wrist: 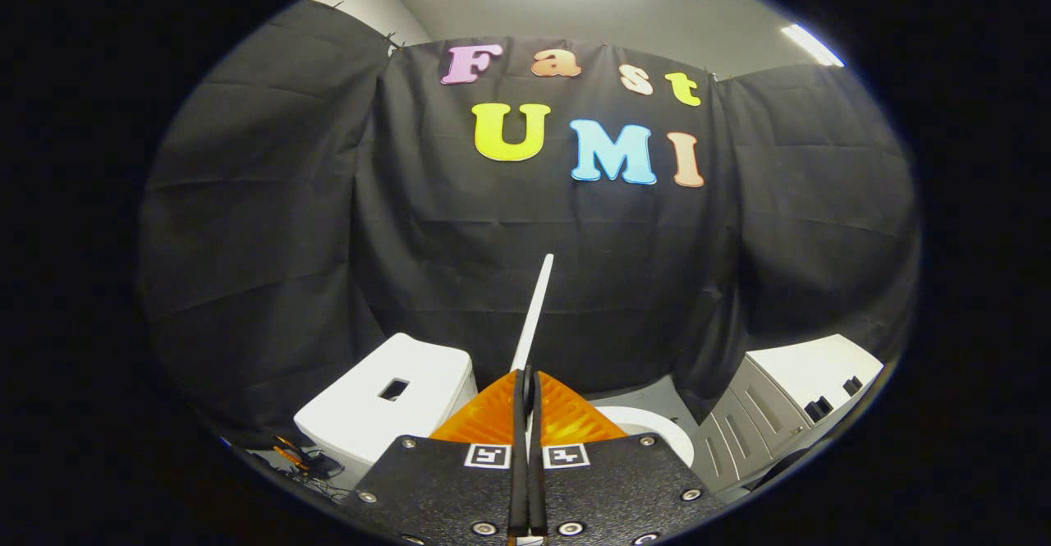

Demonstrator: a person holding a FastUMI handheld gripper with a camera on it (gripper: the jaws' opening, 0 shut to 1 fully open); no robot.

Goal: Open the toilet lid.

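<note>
Two fingers of your gripper [526, 382] are pinched nearly together on the lid [534, 312], which stands edge-on between them, raised high above the bowl [653, 431], with the tank [386, 406] just beside it. You risk a slip: the grip is thin, so the lid could drop back and slam.

Toilet lid [534, 304] edge-on between hand-held gripper [526, 390] fingers, cistern [386, 402] left.
</note>
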